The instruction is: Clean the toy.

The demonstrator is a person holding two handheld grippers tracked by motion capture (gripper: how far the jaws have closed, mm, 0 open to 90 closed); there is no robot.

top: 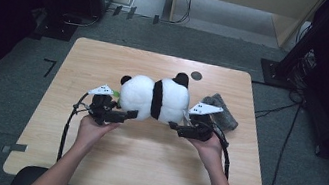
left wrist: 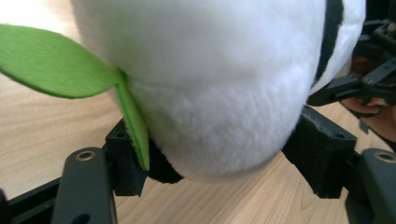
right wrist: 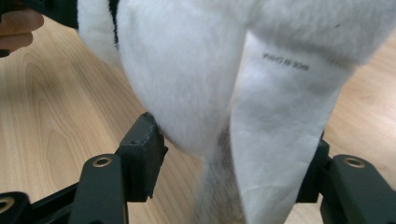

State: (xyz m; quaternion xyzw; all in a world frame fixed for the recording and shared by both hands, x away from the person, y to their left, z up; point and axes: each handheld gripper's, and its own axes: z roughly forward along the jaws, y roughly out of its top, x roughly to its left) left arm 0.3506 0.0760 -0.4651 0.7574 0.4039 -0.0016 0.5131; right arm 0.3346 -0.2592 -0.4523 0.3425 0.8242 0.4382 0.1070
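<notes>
Plush panda (top: 156, 99) mid-table (top: 139, 169), cloth (top: 222, 111) just right, disc (top: 196, 75) behind

A crumpled grey cloth (top: 222, 111) lies on the pale wooden table (top: 140, 164), just beyond the right tongs. A small dark round disc (top: 196, 75) sits farther off, well beyond them.

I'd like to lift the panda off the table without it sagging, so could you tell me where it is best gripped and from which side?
Grip the panda at its two rounded white ends, one hand-held gripper from each side at table level. It lies lengthwise across the table, and its soft ends bulge enough for the jaws to pinch. Avoid the green leaf and the label: both are thin flaps that would probably let the body dangle.
</notes>
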